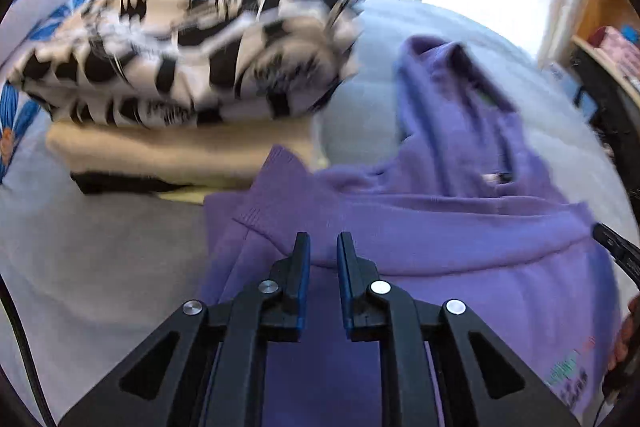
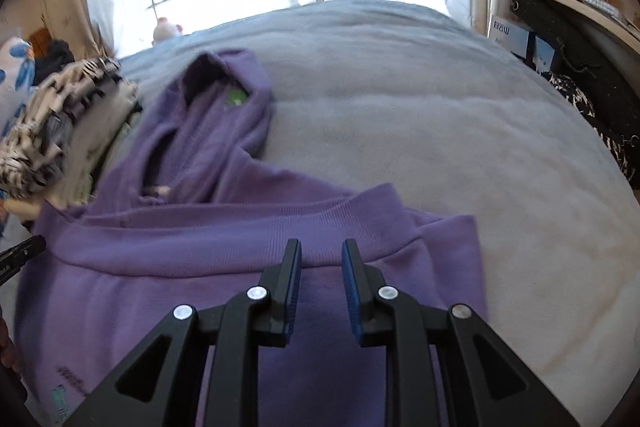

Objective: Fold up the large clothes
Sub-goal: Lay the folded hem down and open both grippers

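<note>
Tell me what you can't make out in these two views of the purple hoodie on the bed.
- Purple hoodie: its near part sits behind the right gripper and the picture's lower edge.
- Hoodie print, left wrist view: too small and blurred to read.
- Folded stack, left wrist view: blurred; the count of garments is unclear.
- Left gripper: a narrow gap shows between the jaws; no cloth is seen in it.

TEXT: blue-and-white box [image 2: 516, 37], at 2 o'clock under the shelf, bears Chinese characters, too small to read reliably | PRINT: purple hoodie [image 2: 200, 247] carries small teal and dark print near its hem, blurred, illegible | OTHER: none readable
</note>
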